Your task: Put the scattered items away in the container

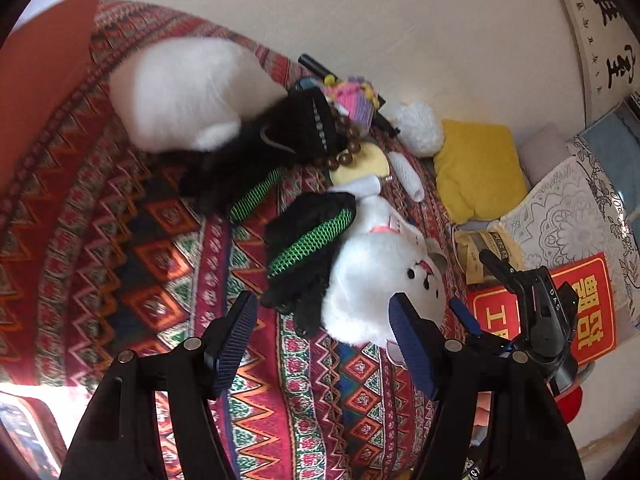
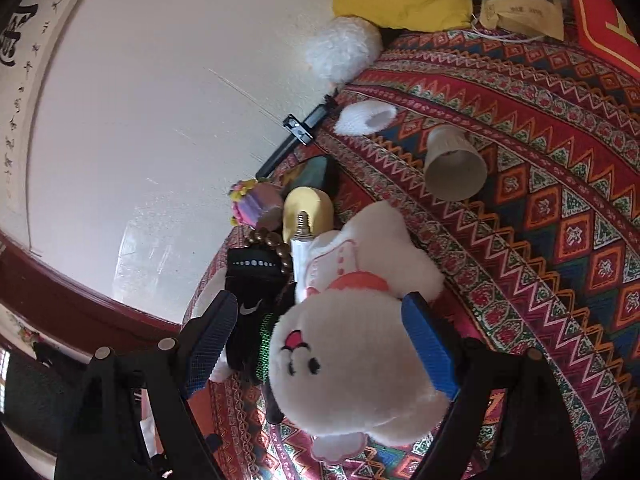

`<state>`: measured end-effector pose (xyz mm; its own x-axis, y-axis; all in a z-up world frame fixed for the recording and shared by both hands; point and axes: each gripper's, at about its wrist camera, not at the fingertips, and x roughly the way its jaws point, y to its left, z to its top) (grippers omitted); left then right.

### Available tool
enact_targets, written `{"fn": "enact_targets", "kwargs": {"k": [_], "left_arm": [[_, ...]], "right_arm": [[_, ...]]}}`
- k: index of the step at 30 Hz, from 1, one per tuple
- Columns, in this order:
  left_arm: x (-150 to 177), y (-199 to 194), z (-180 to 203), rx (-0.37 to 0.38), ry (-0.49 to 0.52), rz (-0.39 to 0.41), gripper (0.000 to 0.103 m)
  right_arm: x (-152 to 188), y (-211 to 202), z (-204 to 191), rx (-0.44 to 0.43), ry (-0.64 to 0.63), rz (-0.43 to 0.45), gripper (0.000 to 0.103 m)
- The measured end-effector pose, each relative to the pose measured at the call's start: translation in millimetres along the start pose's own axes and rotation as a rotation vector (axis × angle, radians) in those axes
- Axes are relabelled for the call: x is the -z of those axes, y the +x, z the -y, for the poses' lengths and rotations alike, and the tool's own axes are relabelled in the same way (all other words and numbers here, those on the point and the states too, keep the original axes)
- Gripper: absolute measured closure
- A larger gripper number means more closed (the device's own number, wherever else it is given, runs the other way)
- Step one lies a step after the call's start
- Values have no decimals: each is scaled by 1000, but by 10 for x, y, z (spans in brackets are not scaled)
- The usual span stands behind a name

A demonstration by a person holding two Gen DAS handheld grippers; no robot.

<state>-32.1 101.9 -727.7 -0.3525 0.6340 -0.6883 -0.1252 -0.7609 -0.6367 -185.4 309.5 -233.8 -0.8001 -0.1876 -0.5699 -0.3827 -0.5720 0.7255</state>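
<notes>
The worktop is covered by a cloth woven in red, orange, green and dark blue zigzags and diamonds. A white plush toy is marked with black stitched eyes, a pink nose and an orange-pink collar. The black gloves are banded with bright green mesh. Brown is seen on the bead bracelet, pink and purple with yellow dots on the small knitted piece, and plain yellow on the cushion. The fingers are padded in blue.
</notes>
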Motion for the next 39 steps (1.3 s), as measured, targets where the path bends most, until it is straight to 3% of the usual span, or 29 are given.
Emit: {"fn": "enact_targets", "kwargs": {"k": [3, 6, 8, 12, 16, 17, 18, 19, 20, 21, 27, 31, 33, 36, 39], "left_arm": [[-51, 198, 22, -73, 15, 3, 36], [-141, 317, 123, -222, 124, 59, 36], [-173, 405, 179, -276, 185, 78, 36], [-238, 657, 252, -200, 216, 31, 36], [-302, 892, 292, -251, 273, 59, 37], [-309, 924, 263, -246, 267, 60, 42], [-316, 943, 213, -247, 247, 50, 68], [-322, 925, 162, -224, 214, 40, 80], [-339, 898, 143, -198, 187, 38, 84], [-340, 836, 143, -192, 177, 42, 90], [-241, 20, 3, -152, 99, 130, 90], [-172, -835, -252, -138, 25, 251, 90], [-146, -1272, -397, -137, 5, 322, 90], [-148, -1858, -661, -116, -37, 425, 90], [-150, -2328, -866, -124, -55, 511, 90]], "right_arm": [[-12, 23, 48, -14, 10, -13, 19], [14, 11, -23, -32, -20, -9, 19], [48, 34, -86, -35, -46, -15, 19], [121, 134, -156, -49, -60, -50, 19], [152, 179, -231, -39, -85, -49, 19], [157, 183, -242, -42, -89, -49, 19], [159, 189, -252, -43, -95, -51, 19], [157, 193, -264, -43, -103, -52, 19], [155, 194, -277, -46, -113, -52, 19], [149, 193, -289, -51, -121, -50, 19], [205, 226, -595, -148, -216, -56, 31], [381, 450, -1027, -286, -300, -153, 35], [557, 643, -1235, -316, -351, -222, 36], [865, 1010, -1459, -266, -430, -312, 36], [1091, 1341, -1596, -137, -525, -319, 35]]}}
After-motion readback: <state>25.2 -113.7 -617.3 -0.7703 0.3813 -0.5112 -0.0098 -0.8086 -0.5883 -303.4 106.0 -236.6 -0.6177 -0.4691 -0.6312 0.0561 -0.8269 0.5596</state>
